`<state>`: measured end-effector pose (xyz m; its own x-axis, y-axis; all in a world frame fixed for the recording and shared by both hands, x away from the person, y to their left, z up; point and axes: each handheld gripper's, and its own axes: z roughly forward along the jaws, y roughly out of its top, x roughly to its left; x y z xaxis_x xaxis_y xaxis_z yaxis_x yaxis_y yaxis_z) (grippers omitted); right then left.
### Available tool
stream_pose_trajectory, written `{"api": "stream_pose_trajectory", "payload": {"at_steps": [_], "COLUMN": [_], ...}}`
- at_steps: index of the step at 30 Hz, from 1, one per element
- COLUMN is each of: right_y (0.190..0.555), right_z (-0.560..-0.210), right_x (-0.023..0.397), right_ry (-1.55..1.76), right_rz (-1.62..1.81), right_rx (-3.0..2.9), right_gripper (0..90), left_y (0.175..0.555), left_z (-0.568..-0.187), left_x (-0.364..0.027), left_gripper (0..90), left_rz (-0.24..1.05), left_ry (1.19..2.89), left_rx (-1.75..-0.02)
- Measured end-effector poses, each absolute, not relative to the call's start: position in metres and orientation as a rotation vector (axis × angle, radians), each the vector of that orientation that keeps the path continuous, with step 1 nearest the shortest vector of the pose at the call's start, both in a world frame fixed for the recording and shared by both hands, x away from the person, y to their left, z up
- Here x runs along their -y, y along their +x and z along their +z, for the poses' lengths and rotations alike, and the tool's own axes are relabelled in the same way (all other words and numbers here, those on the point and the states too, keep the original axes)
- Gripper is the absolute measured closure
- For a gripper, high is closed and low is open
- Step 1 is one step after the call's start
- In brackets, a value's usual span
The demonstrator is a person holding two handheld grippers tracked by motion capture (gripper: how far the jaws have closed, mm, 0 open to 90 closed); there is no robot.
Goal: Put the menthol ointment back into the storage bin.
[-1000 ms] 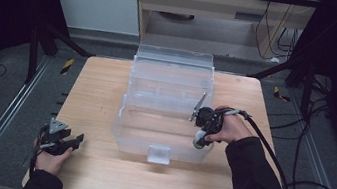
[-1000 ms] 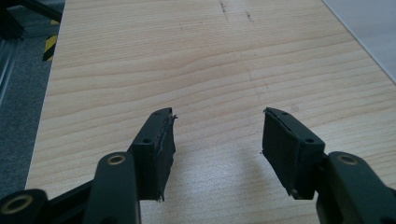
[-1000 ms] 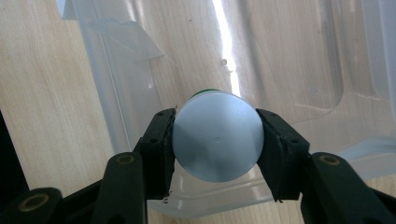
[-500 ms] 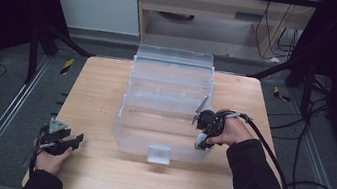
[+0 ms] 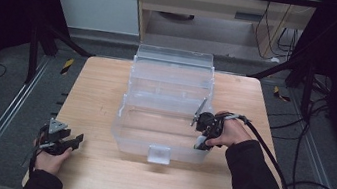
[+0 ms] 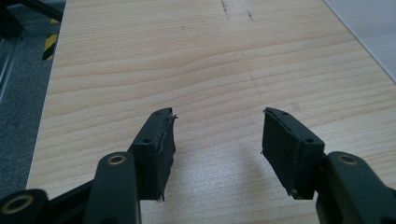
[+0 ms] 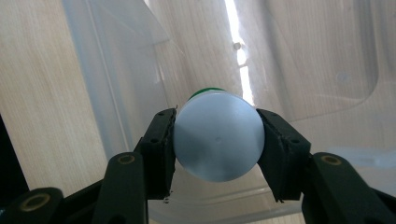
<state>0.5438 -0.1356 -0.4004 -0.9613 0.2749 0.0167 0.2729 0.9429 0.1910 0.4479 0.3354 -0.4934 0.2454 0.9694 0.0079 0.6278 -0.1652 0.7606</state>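
**Item: white bottle going into the clear box**

Landmark: large clear plastic storage box (image 5: 164,124) with hinged lid open, sitting mid-table on the pale wooden table (image 5: 101,89).

- Right gripper (image 7: 217,140): its two black jaws are clamping a small white round-bottomed plastic bottle with a green cap (image 7: 218,135), base facing the camera, cap pointing down into the box. Seen from above, the gripper (image 5: 201,141) is hanging at the box's right front corner, just over the rim.
- Left gripper (image 6: 217,142): jaws are standing apart with nothing between them, resting well to the left of the box, near the table's front edge (image 5: 66,141).

Handling note, as a judgement: the bottle is being lowered into the box. It should be carried clear of the right wall, brought down until the cap is meeting the floor, and released only then, since a round bottle dropped early is likely to roll.
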Motion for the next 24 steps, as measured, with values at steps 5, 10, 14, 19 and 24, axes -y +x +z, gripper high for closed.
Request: {"api": "stream_pose_trajectory", "payload": {"at_steps": [5,10,14,19,24], "right_y": [0.5421,0.5420,0.5424,0.5425,0.5422], "right_z": [-0.4048,-0.4052,-0.4050,-0.4049,-0.4046], "right_x": [0.1386,0.1396,0.1393,0.1391,0.1386], "right_ry": [0.437,0.438,0.440,0.440,0.439], "right_rz": [0.327,0.347,0.339,0.333,0.326], "right_rx": [-3.093,-3.087,-3.092,-3.095,-3.092], "right_gripper": [50.4,50.4,50.2,49.9,49.3], "left_y": [0.4482,0.4480,0.4481,0.4483,0.4484], "left_z": [-0.4938,-0.4938,-0.4938,-0.4943,-0.4943], "left_x": [-0.3354,-0.3355,-0.3354,-0.3352,-0.3354], "left_gripper": [43.4,43.4,43.3,43.1,43.1], "left_rz": [0.679,0.679,0.678,0.674,0.674], "left_ry": [1.883,1.880,1.884,1.888,1.888], "left_rx": [-1.457,-1.459,-1.457,-1.460,-1.460]}}
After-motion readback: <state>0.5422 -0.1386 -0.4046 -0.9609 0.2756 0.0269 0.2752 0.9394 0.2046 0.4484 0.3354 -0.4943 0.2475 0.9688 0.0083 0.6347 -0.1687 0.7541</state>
